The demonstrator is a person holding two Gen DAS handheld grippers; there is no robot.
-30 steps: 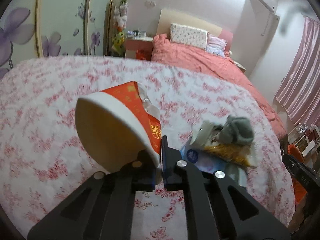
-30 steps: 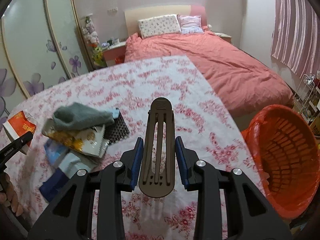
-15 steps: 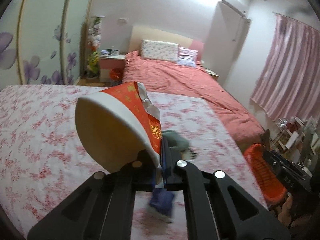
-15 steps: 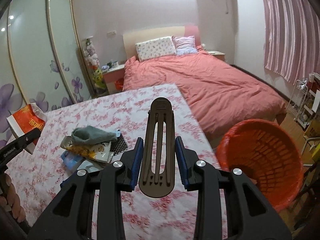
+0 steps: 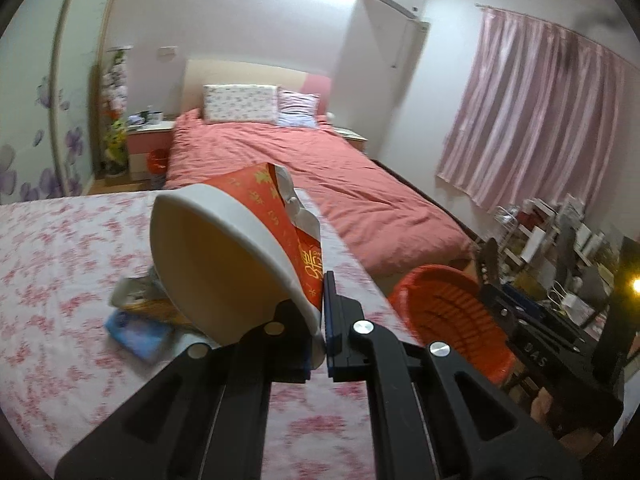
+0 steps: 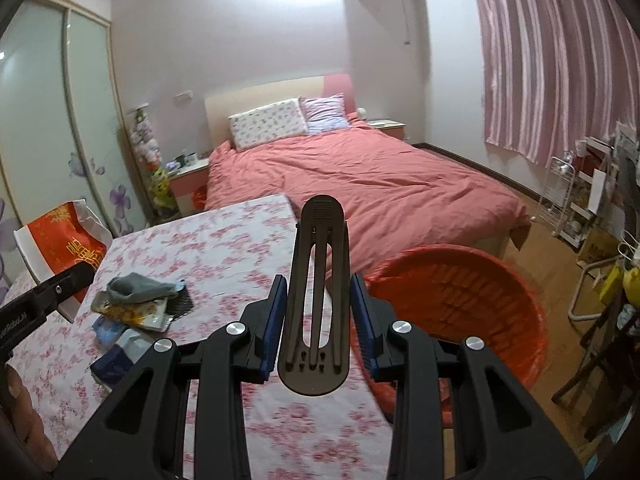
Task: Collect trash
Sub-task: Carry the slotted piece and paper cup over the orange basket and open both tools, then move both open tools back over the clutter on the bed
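Note:
My left gripper is shut on the rim of a red and white paper noodle cup, held above the flowered table; the cup also shows at the left of the right wrist view. My right gripper is shut on a dark brown slotted plastic piece that stands upright between the fingers. An orange trash basket stands on the floor off the table's right edge, also in the left wrist view. A pile of wrappers with a grey sock lies on the table.
The table has a pink flowered cloth. A bed with a red cover stands behind it. A wire rack and clutter stand at the right under pink curtains. Glass wardrobe doors line the left wall.
Both grippers have risen and swung right with their loads. The basket has grown larger in both views. The trash pile has slid to the left.

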